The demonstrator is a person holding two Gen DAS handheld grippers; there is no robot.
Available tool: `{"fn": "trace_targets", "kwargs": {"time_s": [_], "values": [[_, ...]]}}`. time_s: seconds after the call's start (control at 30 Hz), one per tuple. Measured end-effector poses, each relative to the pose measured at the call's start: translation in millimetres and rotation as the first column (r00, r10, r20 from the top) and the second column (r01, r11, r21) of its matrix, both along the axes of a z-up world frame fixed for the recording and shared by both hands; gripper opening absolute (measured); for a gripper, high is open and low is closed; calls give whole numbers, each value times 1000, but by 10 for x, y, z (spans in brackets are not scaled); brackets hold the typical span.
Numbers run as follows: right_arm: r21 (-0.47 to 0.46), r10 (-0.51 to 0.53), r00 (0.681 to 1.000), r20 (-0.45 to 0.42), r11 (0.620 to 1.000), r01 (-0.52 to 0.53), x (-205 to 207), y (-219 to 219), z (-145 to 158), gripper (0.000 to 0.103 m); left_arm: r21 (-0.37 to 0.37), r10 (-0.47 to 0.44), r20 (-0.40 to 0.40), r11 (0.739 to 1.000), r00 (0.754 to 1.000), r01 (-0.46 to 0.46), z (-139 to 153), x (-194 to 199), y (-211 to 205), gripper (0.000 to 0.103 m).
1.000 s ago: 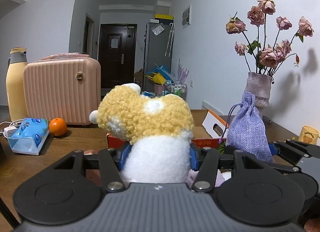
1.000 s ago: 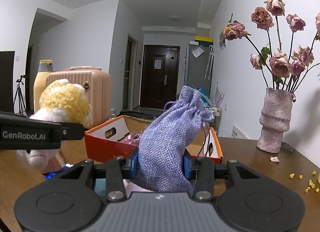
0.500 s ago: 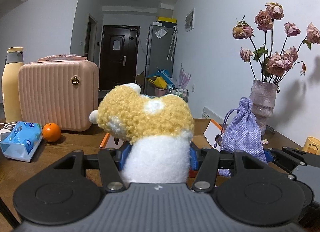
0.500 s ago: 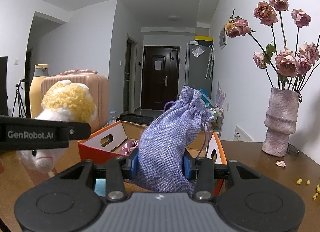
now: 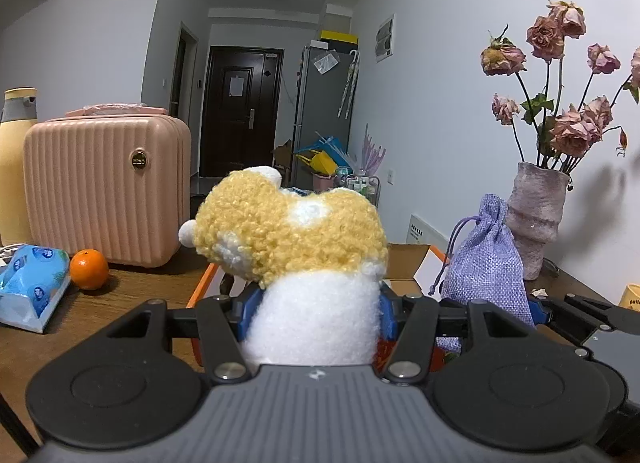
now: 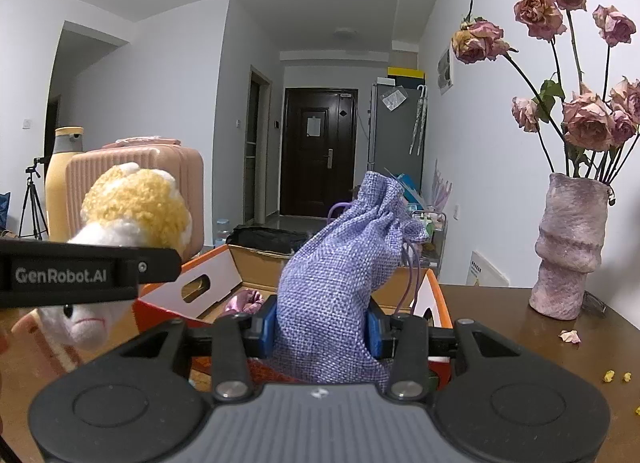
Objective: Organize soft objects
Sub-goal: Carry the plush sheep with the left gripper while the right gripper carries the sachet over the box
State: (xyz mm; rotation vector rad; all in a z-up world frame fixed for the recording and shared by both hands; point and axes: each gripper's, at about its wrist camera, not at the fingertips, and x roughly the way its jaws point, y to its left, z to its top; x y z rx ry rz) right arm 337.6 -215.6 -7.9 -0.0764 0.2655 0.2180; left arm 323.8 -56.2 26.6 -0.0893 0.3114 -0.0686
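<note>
Each camera sits just behind its own tongs, low over the tabletop [image 5: 120,291], facing down the room toward a dark door [image 5: 240,111]. The left view looks close past the left tongs [image 5: 316,313], the right view past the right tongs [image 6: 320,327]. Both share the open box [image 6: 224,279] just ahead of the tongs, the vase [image 6: 572,247] to their right and the pink suitcase [image 5: 104,191] to their left.

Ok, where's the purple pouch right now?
The purple pouch is clamped upright in the right gripper, in front of the open orange box, right of the plush toy.
</note>
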Motion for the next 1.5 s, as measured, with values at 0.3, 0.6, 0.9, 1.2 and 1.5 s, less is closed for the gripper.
{"fn": "trace_targets", "kwargs": {"time_s": [0.3, 0.6, 0.9, 1.2, 1.5], "values": [[-3, -2, 1000, -4, 1000, 2, 227, 29, -11, 41, 1, 1, -5, 1000, 1000, -1, -25, 213, -42, 56], [-12, -9, 1000, -11, 1000, 9, 490, 24, -36, 41, 1, 7, -10, 1000, 1000, -7, -56, 422, -39, 56], [-23, -16, 1000, -14, 1000, 16, 675, 58, -62, 41, 5, 11, -11, 1000, 1000, -11, -73, 622, -57, 56], [-35, -17, 1000, -21, 999, 16, 809, 78, -82, 42, -9, 14, -28, 1000, 1000, -14, -82, 840, -49, 56], [-57, -22, 999, -44, 998, 19, 1002, 98, -97, 42, -10, 19, -33, 1000, 999, -20, -97, 1004, -59, 56]]}}
